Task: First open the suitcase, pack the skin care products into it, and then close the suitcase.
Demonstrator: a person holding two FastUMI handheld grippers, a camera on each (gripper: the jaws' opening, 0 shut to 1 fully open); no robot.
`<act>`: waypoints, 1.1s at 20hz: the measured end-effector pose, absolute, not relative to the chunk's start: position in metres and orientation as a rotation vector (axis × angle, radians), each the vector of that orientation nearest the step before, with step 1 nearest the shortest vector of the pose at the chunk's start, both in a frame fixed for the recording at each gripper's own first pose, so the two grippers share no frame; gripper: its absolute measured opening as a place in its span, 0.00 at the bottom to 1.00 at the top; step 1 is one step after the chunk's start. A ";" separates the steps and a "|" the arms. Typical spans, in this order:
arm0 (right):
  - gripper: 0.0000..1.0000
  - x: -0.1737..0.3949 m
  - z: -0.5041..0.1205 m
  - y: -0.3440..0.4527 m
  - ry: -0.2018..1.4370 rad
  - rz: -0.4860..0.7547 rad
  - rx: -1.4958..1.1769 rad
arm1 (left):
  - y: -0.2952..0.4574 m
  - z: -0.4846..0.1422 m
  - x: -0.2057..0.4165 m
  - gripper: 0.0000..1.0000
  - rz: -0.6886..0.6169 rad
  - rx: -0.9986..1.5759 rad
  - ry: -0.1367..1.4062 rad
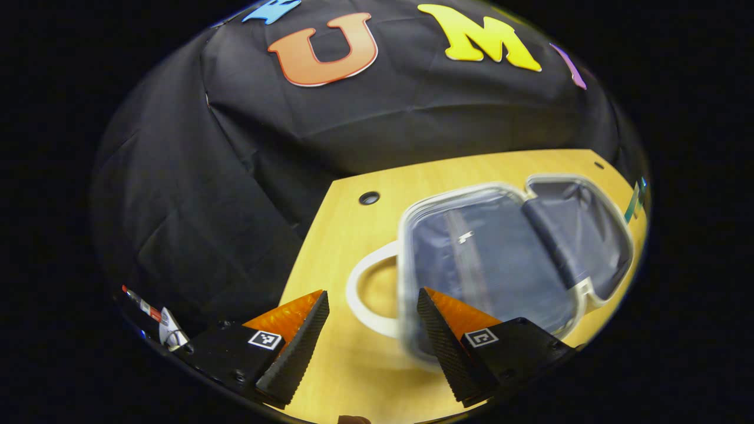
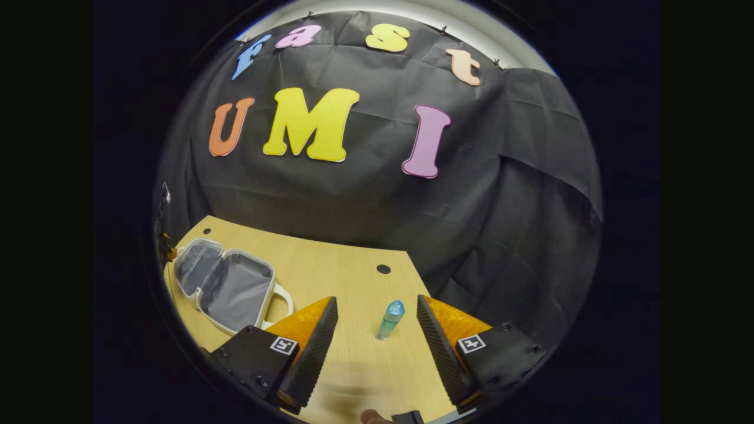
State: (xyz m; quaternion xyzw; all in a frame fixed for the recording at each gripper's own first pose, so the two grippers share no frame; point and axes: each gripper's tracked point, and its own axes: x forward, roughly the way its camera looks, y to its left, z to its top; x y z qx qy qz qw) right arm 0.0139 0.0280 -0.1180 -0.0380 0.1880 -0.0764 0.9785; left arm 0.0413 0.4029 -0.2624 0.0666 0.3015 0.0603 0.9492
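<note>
We found the suitcase (image 1: 506, 259) lying open on the wooden table (image 1: 353, 365), both grey-lined halves facing up, its white handle (image 1: 365, 294) pointing toward the left gripper (image 1: 372, 330). That gripper's fingers stood apart, holding nothing; the handle lay ahead between them, and we could not tell whether the right-hand finger touched the case's rim. A small blue-green bottle (image 2: 390, 320) stood upright on the table just ahead of the right gripper (image 2: 377, 338), between its spread fingers but touching neither. From there the suitcase (image 2: 227, 285) lay well off to the left.
</note>
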 end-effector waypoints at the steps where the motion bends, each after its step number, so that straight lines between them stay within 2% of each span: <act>1: 0.80 0.015 -0.121 0.024 0.382 -0.149 -0.080 | 0.376 -0.256 0.040 0.96 0.097 0.093 0.597; 9: 0.80 0.005 -0.133 -0.032 0.382 -0.106 -0.094 | 0.145 -0.223 0.043 0.98 -0.120 -0.111 0.531; 14: 0.80 0.000 -0.137 -0.076 0.401 -0.117 -0.081 | 0.008 -0.216 0.047 0.98 -0.294 -0.102 0.502; 22: 0.80 -0.012 -0.156 -0.132 0.455 -0.132 -0.100 | -0.126 -0.227 0.046 0.98 -0.473 -0.030 0.452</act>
